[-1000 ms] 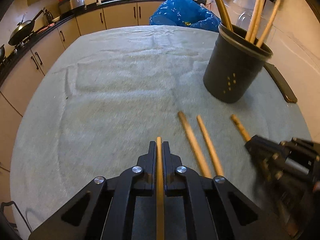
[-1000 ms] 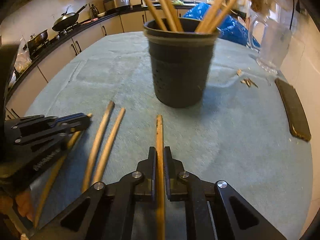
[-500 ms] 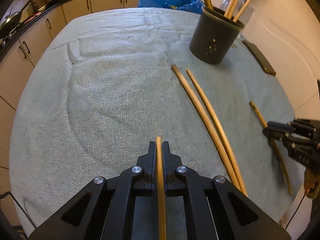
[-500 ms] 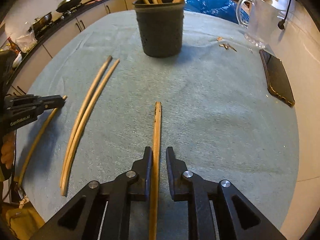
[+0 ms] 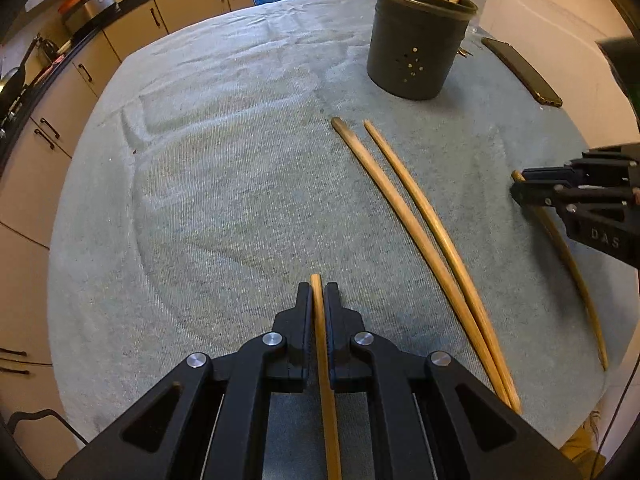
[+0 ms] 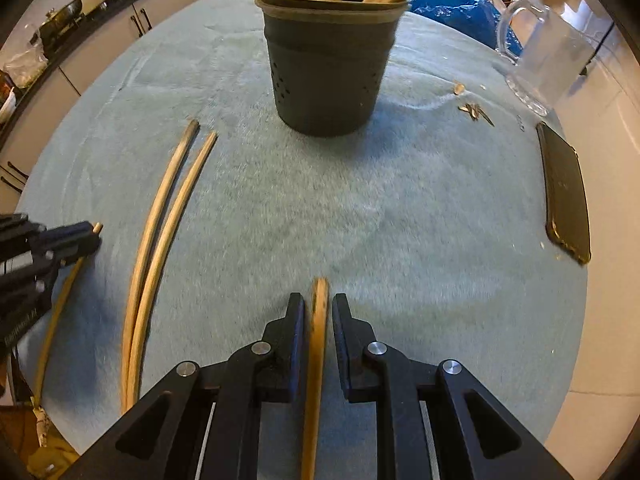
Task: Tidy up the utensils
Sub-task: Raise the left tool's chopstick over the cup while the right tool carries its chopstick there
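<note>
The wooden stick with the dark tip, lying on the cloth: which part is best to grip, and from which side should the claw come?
Probably near its dark far end, coming from above and straddling the shaft. The dark-tipped stick lies flat on the cloth, and the second stick beside it spreads away there but nearly touches it at the near end.

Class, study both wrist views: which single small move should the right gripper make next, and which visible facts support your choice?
Probably close the right gripper on the wooden stick lying between its fingers. Gaps show on both sides of the stick, so the grip looks loose, while the left gripper is already clamped on its own stick. The dark holder ahead, already holding sticks, is the likely destination.
</note>
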Demonstrator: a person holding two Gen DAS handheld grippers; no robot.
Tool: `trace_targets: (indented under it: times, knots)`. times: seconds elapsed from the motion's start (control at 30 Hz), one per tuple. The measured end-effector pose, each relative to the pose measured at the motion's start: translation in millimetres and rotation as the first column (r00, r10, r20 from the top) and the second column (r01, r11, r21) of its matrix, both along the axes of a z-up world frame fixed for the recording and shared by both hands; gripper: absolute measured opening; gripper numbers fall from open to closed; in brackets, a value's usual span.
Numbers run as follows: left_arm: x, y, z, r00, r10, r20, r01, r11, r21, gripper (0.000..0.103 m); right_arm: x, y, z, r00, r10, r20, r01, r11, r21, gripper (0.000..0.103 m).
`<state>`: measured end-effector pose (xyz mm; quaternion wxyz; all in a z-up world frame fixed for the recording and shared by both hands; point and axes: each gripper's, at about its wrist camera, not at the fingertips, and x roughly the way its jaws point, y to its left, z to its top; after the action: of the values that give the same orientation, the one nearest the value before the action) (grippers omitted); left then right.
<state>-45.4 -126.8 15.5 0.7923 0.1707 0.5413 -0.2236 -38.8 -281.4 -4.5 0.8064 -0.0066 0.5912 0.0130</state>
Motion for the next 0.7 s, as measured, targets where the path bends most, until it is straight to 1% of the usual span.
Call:
trace_targets:
  times: [0.13, 0.17, 0.2, 0.27, 0.37, 0.47, 0.53, 0.7]
  knots:
    - [3, 4, 0, 1.0, 0.022, -0.011, -0.022, 0.999, -0.042, 0.006, 10, 2, 0, 1.0, -0.012, -0.016, 0.012, 1.0, 0.018, 0.015]
    - [2, 6, 0, 1.0, 0.025, -0.01, -0.026, 0.998, -0.054, 0.006, 11, 3, 1, 1.0, -0.011, -0.01, 0.011, 1.0, 0.019, 0.013]
    - [2, 7, 0, 1.0, 0.029, -0.005, -0.029, 0.998, -0.06, 0.005, 11, 5, 1, 1.0, -0.009, 0.003, 0.009, 1.0, 0.019, 0.009]
    - [1, 12, 2, 0.999, 0.043, -0.006, -0.044, 0.996, -0.081, 0.005, 7, 9, 1, 0.999, -0.01, 0.032, 0.01, 1.0, 0.005, 0.007]
    - [-1, 21, 12, 0.996, 0.084, 0.016, -0.082, 0.989, -0.125, 0.005, -5, 6, 3, 0.996, -0.045, 0.079, 0.039, 0.997, 0.069, 0.007]
    - [-9, 35, 39, 0.991, 0.115, 0.07, -0.1, 0.976, -0.193, 0.005, -19, 2, 18, 0.985, -0.088, 0.15, 0.069, 0.99, 0.127, 0.007]
    - [-18, 44, 58, 0.985, 0.133, 0.112, -0.104, 0.966, -0.236, 0.005, -32, -2, 34, 0.97, -0.115, 0.213, 0.08, 0.983, 0.167, 0.007]
    - [-41, 55, 109, 0.962, 0.173, 0.209, -0.09, 0.929, -0.358, 0.005, -63, -5, 71, 0.919, -0.156, 0.361, 0.086, 0.976, 0.201, 0.007]
